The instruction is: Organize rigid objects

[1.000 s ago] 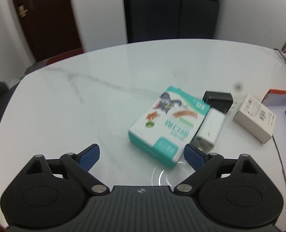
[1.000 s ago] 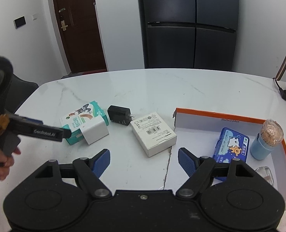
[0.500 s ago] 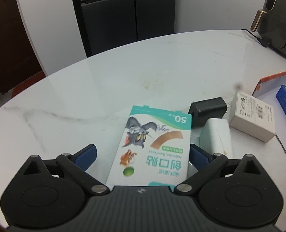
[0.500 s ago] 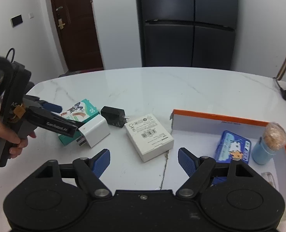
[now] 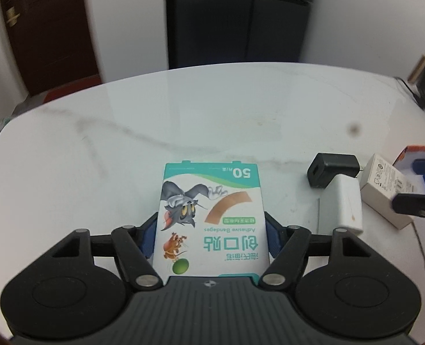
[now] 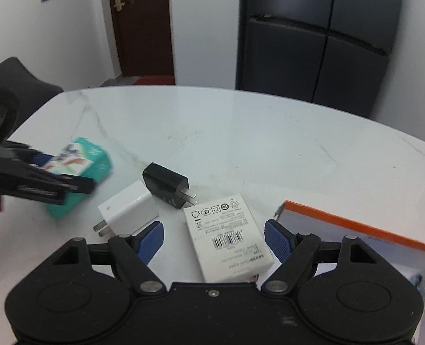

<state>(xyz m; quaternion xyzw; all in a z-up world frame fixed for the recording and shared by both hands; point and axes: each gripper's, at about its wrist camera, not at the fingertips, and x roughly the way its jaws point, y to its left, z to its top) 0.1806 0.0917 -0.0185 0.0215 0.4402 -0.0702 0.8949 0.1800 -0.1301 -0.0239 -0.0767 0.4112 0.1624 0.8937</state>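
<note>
White marble tabletop carries all items. Left gripper is pinching the teal bandage box, with a blue pad against each long side; the box lies flat at the table's near left. Right gripper is spread wide, its pads straddling the white carton without contact. White charger and black charger lie touching, between box and carton. Orange-rimmed tray sits right.
</note>
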